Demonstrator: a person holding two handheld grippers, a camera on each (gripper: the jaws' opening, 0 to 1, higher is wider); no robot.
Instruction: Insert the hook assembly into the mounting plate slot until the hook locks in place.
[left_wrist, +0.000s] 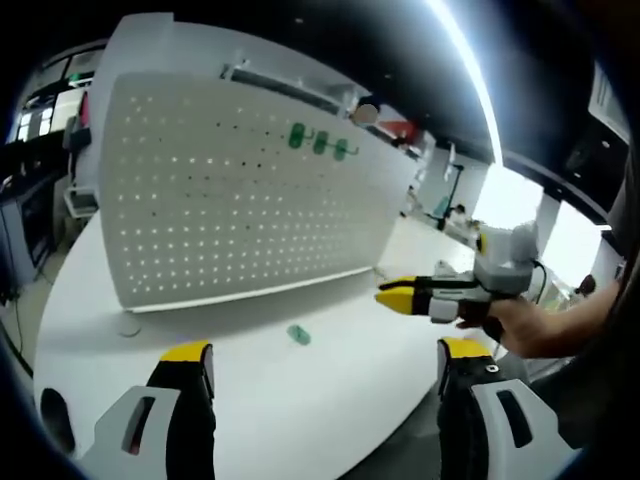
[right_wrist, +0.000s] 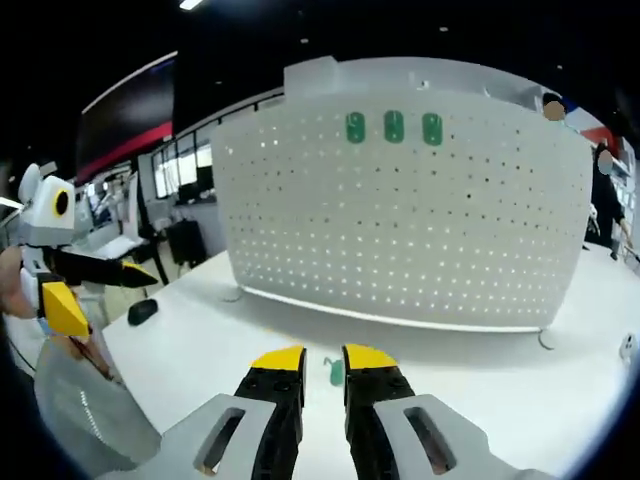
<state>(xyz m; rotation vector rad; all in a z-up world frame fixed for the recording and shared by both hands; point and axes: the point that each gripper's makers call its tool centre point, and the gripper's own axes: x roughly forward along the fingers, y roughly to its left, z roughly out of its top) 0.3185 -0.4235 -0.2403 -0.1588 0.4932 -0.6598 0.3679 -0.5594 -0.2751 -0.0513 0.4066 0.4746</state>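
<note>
Standing upright at the far side of the white table (left_wrist: 250, 400), the pegboard mounting plate (right_wrist: 400, 220) carries three green hooks (right_wrist: 393, 127). Left gripper (left_wrist: 325, 365): released. Right gripper (right_wrist: 323, 360): nearly clenched, empty. A loose green hook (left_wrist: 299, 335) lies before the plate.

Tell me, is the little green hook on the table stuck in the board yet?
No. The green hook lies loose on the white table, apart from the pegboard.
</note>
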